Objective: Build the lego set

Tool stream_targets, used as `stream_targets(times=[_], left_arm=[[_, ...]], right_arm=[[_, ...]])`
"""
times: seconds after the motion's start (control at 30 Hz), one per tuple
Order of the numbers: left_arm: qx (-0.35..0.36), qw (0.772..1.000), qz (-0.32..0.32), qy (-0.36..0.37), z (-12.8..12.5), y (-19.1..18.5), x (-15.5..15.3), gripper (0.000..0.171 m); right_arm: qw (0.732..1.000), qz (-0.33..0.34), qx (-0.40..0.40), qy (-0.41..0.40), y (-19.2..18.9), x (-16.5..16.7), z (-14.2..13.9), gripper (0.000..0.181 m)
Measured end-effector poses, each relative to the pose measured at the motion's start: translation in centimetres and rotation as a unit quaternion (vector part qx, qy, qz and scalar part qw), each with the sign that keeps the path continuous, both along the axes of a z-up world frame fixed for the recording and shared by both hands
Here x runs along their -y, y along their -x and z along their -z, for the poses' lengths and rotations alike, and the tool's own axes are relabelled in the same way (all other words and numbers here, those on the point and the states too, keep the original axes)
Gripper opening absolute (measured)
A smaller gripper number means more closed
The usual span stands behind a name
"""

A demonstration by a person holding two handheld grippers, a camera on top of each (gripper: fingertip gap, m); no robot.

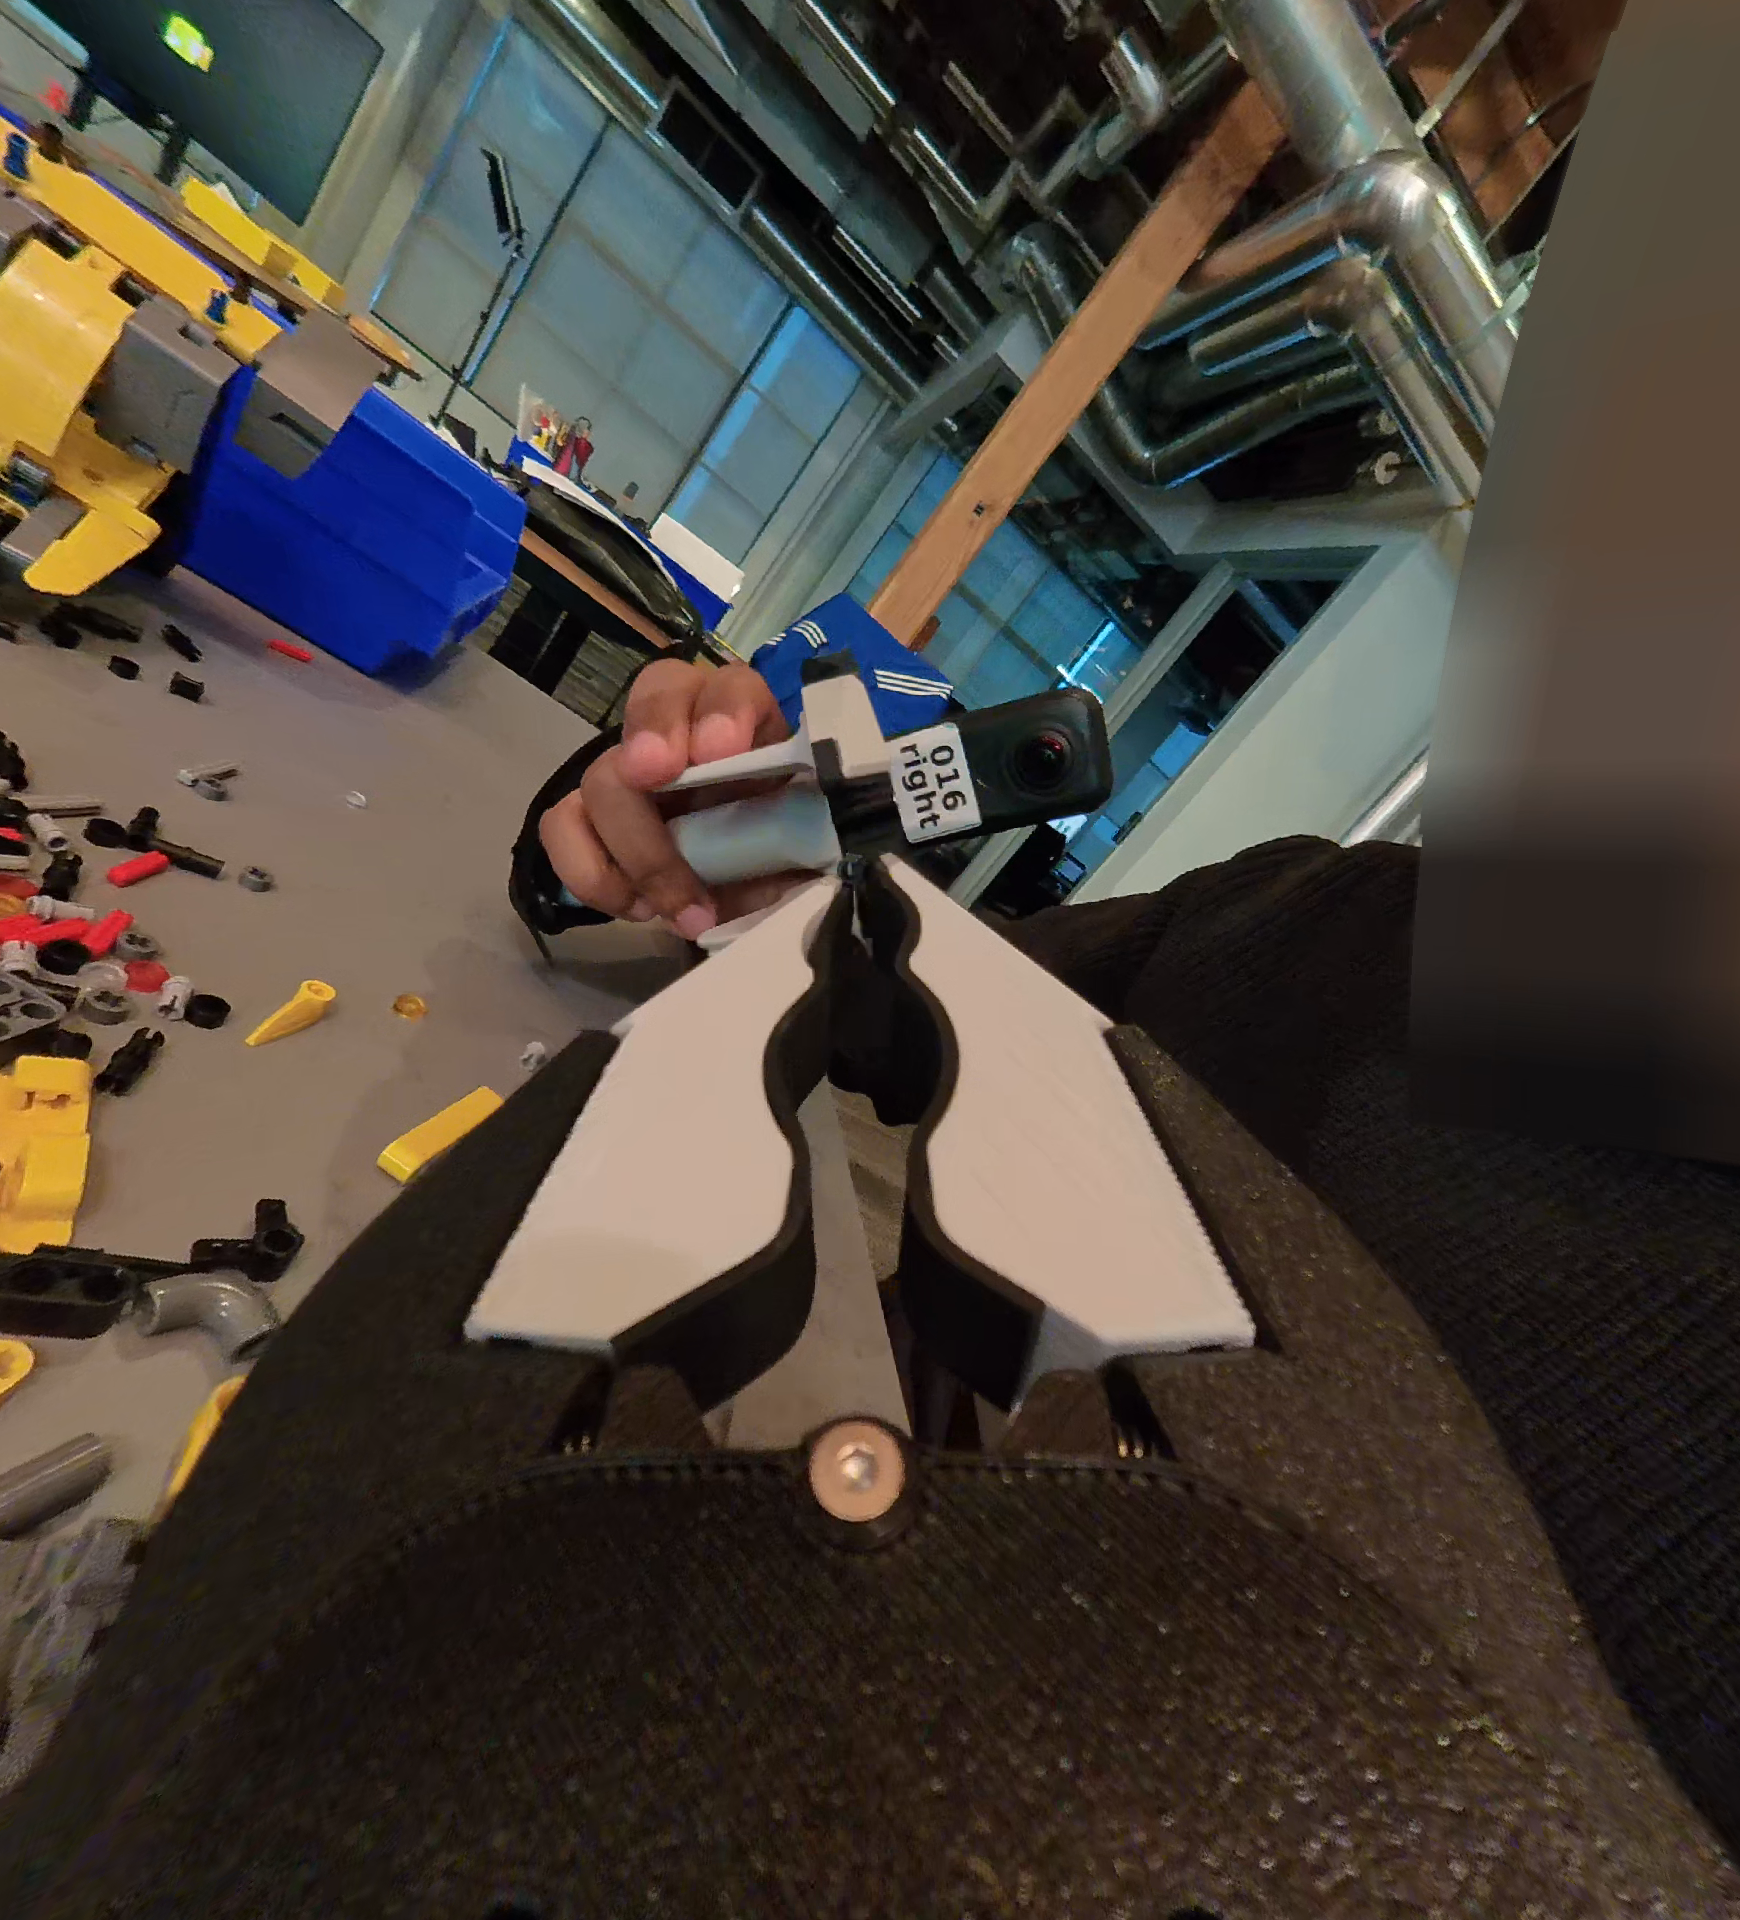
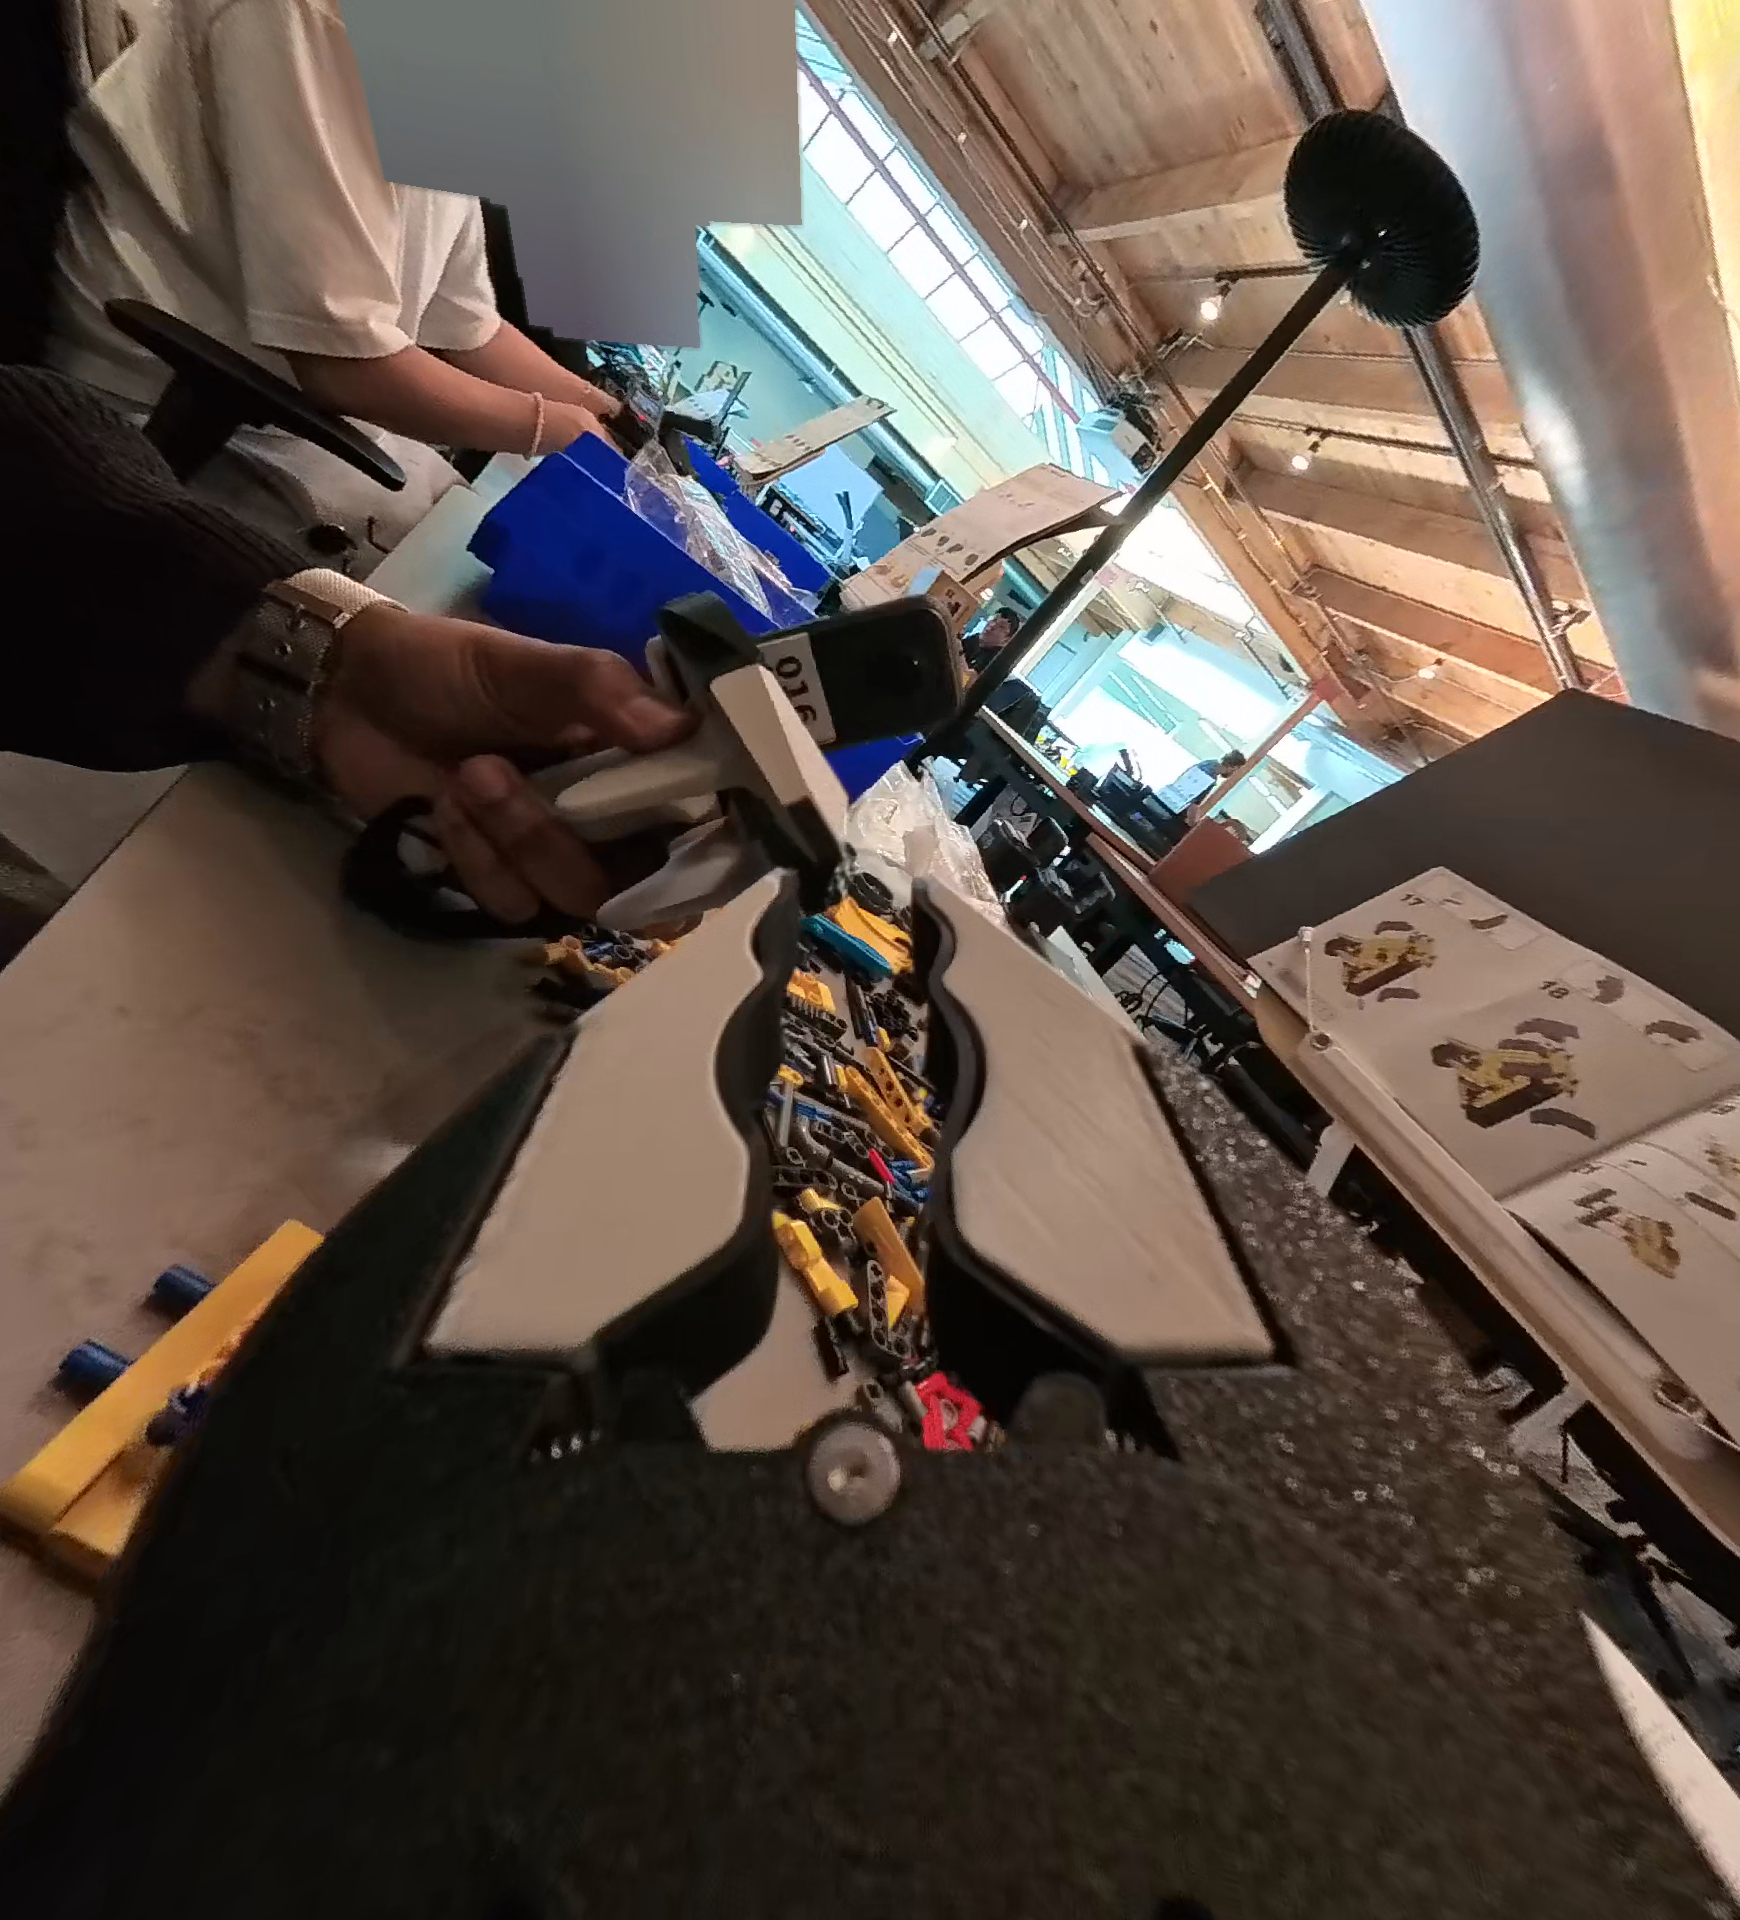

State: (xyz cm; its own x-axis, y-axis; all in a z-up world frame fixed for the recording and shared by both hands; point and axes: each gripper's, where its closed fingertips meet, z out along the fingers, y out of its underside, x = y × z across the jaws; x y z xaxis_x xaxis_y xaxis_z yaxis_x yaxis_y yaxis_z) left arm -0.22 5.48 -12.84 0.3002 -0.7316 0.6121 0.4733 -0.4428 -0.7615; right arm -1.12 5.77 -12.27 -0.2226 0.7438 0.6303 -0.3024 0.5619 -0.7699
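Note:
In the left wrist view my left gripper is shut, its white fingers meeting at the tips above the grey table's edge. A small dark bit sits at the tips; I cannot tell what it is. Just beyond it a hand holds the right gripper, whose camera faces right. In the right wrist view my right gripper is open and empty, over a pile of small yellow, black and blue building pieces. The left gripper's handle, held by a hand with a wristwatch, is close beyond my left fingertip.
Loose red, black and yellow pieces lie on the table. A partly built yellow and grey model stands by a blue bin. A yellow beam with blue pins, an open instruction booklet and a seated person are nearby. Less than 4 cm separates the two grippers' tips.

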Motion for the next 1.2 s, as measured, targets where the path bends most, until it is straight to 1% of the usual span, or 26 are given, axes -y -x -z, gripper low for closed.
stream_targets(times=[0.07, 0.2, 0.37, 0.43, 0.53, 0.6, 0.8, 1.2], left_arm=[[-0.004, 1.0, 0.008, 0.001, 0.1, -0.3, 0.1, 0.001], [-0.013, 1.0, 0.006, -0.004, 0.1, -0.5, 0.2, 0.001], [-0.016, 1.0, 0.012, -0.014, -0.1, -0.8, 0.4, 0.003], [-0.024, 0.999, 0.005, -0.023, -0.2, -0.8, 0.4, 0.028], [-0.025, 0.999, 0.011, -0.028, -0.2, -1.0, 0.6, 0.031], [-0.026, 0.999, 0.01, -0.027, -0.2, -1.0, 0.5, 0.029], [-0.03, 0.999, 0.025, -0.027, -0.2, -1.4, 0.9, 0.008], [-0.035, 0.999, 0.028, -0.025, 0.0, -1.6, 0.9, 0.007]], right_arm=[[1.0, -0.006, 0.002, 0.001, -0.1, 0.2, 0.1, 0.017], [1.0, -0.025, 0.016, 0.008, -0.2, 0.6, 0.4, 0.004], [0.998, -0.048, 0.03, 0.024, -0.6, 0.8, 0.2, 0.002], [0.997, -0.059, 0.037, 0.041, -0.7, 0.8, -0.1, 0.002], [0.996, -0.065, 0.04, 0.053, -0.8, 0.7, -0.3, 0.002], [0.995, -0.073, 0.05, 0.055, -0.9, 0.8, -0.2, 0.002], [0.993, -0.087, 0.068, 0.051, -0.9, 1.3, 0.3, 0.003], [0.993, -0.09, 0.068, 0.045, -1.0, 1.4, 0.4, 0.003]])
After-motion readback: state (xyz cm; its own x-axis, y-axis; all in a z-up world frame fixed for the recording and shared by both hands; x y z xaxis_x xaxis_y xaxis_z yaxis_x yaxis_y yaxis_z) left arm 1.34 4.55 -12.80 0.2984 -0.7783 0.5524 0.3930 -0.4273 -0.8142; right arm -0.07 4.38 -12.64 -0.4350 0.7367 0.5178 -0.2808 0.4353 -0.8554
